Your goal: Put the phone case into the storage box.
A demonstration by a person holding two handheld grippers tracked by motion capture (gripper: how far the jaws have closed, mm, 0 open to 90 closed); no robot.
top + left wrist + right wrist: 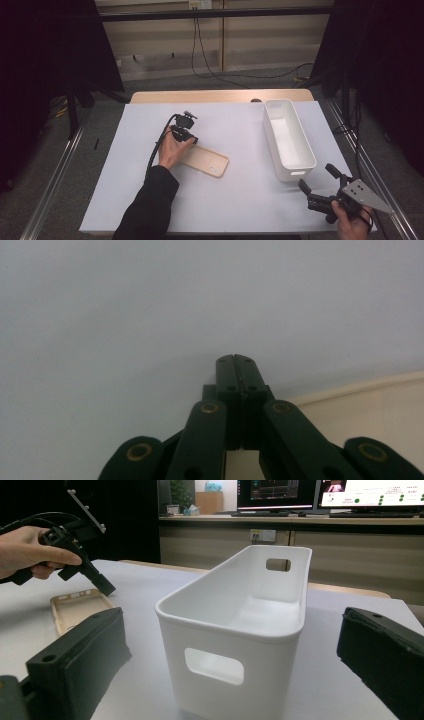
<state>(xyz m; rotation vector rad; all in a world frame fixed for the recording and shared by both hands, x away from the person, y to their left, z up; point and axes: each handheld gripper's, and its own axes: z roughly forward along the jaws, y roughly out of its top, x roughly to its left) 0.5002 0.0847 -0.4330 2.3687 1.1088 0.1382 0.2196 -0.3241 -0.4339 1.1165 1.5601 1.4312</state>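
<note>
White covering spreads over the table [240, 200]. On it, the left gripper [191, 140] points down at the near end of a tan phone case [206, 161], its jaws pressed together with nothing between them. Off to the right, a white bin [288, 138] stands empty. Just before it, the right gripper [320, 182] is held wide open, holding nothing.
</note>
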